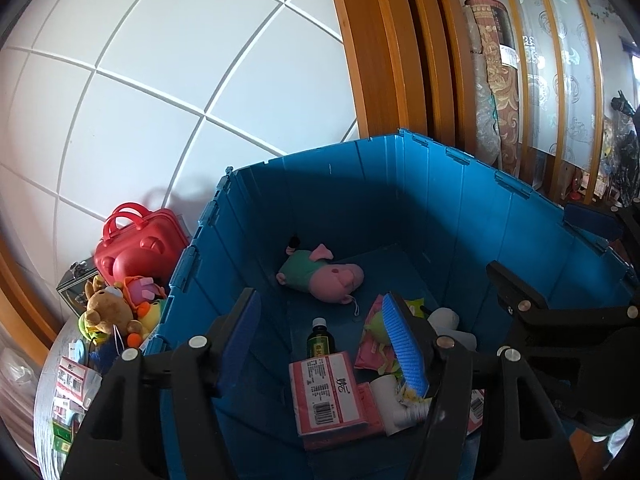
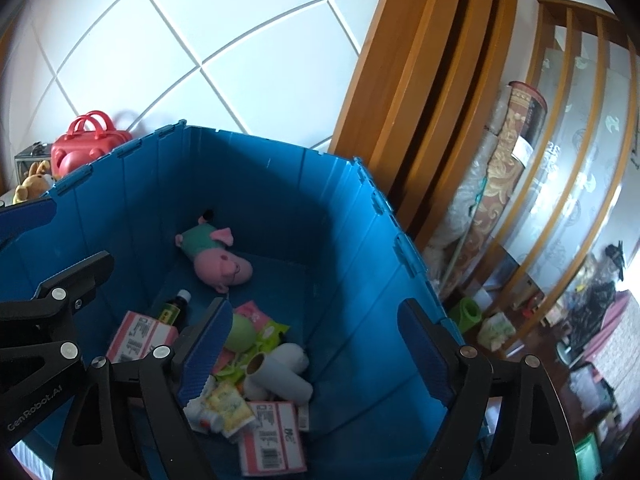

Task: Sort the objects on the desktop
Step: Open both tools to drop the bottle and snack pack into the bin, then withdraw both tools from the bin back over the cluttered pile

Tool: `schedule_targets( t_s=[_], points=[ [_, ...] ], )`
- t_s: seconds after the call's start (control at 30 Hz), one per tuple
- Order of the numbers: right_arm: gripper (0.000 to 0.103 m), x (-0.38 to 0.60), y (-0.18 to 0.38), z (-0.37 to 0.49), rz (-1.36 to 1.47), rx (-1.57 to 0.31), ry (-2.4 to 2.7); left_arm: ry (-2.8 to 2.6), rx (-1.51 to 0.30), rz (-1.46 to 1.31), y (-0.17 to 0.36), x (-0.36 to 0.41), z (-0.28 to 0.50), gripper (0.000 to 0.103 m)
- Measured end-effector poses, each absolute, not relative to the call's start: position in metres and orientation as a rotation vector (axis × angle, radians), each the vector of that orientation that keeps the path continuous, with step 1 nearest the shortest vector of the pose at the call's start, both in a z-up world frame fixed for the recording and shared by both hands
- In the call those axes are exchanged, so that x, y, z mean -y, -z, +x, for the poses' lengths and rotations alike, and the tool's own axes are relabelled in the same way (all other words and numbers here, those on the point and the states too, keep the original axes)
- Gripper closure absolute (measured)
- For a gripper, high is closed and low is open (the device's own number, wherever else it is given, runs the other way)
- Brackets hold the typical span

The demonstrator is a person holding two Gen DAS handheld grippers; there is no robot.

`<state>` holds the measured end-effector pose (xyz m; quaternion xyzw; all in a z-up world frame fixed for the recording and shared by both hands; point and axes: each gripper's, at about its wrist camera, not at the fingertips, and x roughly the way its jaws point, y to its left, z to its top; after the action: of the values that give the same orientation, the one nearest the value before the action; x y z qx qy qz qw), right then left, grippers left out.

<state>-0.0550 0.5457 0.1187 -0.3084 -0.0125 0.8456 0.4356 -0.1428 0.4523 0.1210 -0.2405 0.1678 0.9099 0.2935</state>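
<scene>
Claws both hang over the open blue plastic crate (image 1: 460, 200), each spread wide with nothing between its fingers.

- Left claw (image 1: 320, 344): below and ahead of it, on the crate floor, lie a pink-and-white printed carton (image 1: 326, 394), a dark glass bottle with a green label (image 1: 317, 338), a pink packet (image 1: 374, 344) and a white cardboard tube (image 1: 390, 404).
- Right claw (image 2: 316, 350): directly beneath it sit the white tube (image 2: 280, 376), a green round soft thing (image 2: 239, 334) and a crumpled yellow-white sachet (image 2: 226, 406); a second pink-and-white carton (image 2: 272, 444) lies nearer the camera.
- Pink plush pig in a green shirt (image 2: 218, 258) lies alone toward the far wall, well ahead of both claws.

Count in the crate: two clearly separate pink-and-white cartons, possibly a third under the left claw's side; one bottle, one pig, at least one tube. The heap near the claws is too tangled to count further.

Judgement: the crate serves as the collecting bin, so items lie as dropped, in no order.

Left of the left claw, outside the crate on the grey round tabletop (image 1: 46, 392): a red hard-shell toy case with handles (image 1: 140, 248), one brown plush bear (image 1: 108, 306) amid smaller bright plush toys, and small boxes not yet sorted.
</scene>
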Motion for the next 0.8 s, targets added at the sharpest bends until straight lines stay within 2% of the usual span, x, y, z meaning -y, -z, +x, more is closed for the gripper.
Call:
schedule_targets(
  t_s=[0.13,0.2,0.3,0.5,0.53,0.63,0.8],
  points=[
    [0.015,-0.544,-0.121,-0.049,-0.710,0.024,-2.117,-2.460,-0.431,-0.593,-0.121,-0.449,-0.138,0.040],
    [0.011,-0.541,-0.122,-0.046,-0.679,0.027,-2.128,-2.498,-0.383,-0.542,-0.122,-0.442,-0.133,0.040],
    [0.000,-0.530,-0.124,-0.037,-0.586,0.061,-2.155,-2.531,-0.295,-0.553,-0.118,-0.424,-0.130,0.039],
    [0.000,-0.513,-0.118,-0.036,-0.541,-0.051,-2.294,-2.558,-0.230,-0.536,-0.110,-0.377,-0.114,0.039],
    [0.000,-0.503,-0.120,-0.038,-0.513,-0.038,-2.318,-2.575,-0.222,-0.509,-0.112,-0.366,-0.109,0.039],
    [0.000,-0.472,-0.128,-0.044,-0.440,0.030,-2.373,-2.619,-0.164,-0.457,-0.119,-0.334,-0.101,0.029],
    [0.000,-0.416,-0.141,-0.051,-0.249,0.080,-2.494,-2.725,-0.087,-0.407,-0.126,-0.269,-0.102,0.028]
  ],
)
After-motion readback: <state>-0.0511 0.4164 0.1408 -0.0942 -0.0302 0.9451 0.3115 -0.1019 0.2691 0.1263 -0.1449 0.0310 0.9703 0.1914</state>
